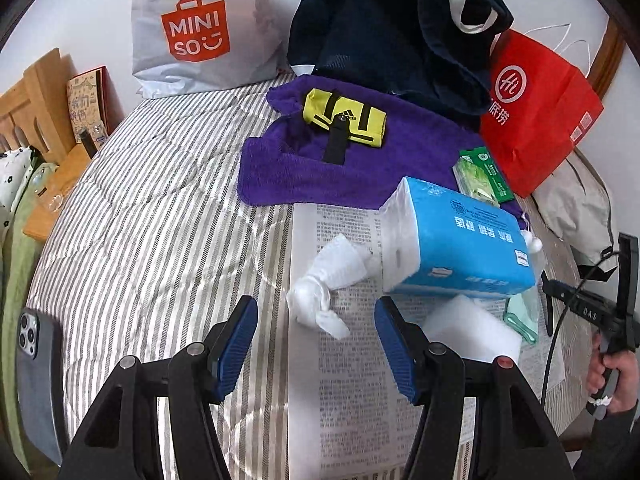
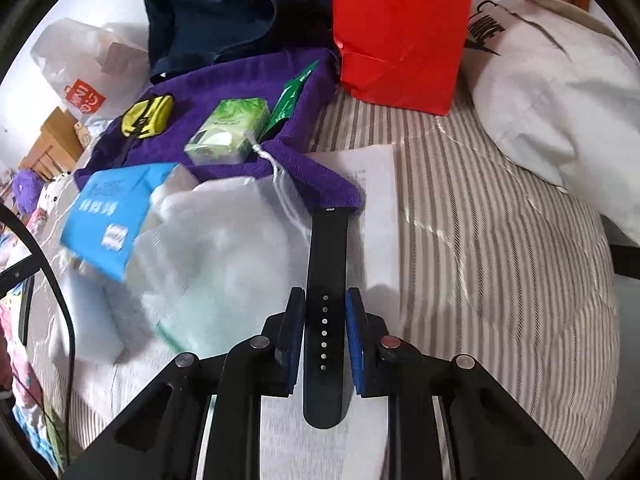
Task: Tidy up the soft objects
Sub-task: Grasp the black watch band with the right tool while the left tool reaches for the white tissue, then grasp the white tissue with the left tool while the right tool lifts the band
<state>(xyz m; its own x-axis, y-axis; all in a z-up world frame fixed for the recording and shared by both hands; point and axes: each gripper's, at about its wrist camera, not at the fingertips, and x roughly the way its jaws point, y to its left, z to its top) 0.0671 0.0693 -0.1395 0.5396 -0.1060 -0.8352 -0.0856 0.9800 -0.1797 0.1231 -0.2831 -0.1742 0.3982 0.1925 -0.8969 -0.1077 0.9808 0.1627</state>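
Observation:
My left gripper is open over a printed sheet of paper, with a twisted white tissue just ahead of its tips and nothing between the pads. A blue tissue pack leans to the right, with a white foam block below it. On the purple towel lie a yellow pouch and a green tissue pack. My right gripper is shut on a black watch strap that lies on the paper, its pads pressing both edges. A white mesh bag lies left of the strap.
Everything rests on a striped bed cover. At the back stand a white shopping bag, a navy cloth bag and a red paper bag. A phone lies at the left edge, a pillow at the right.

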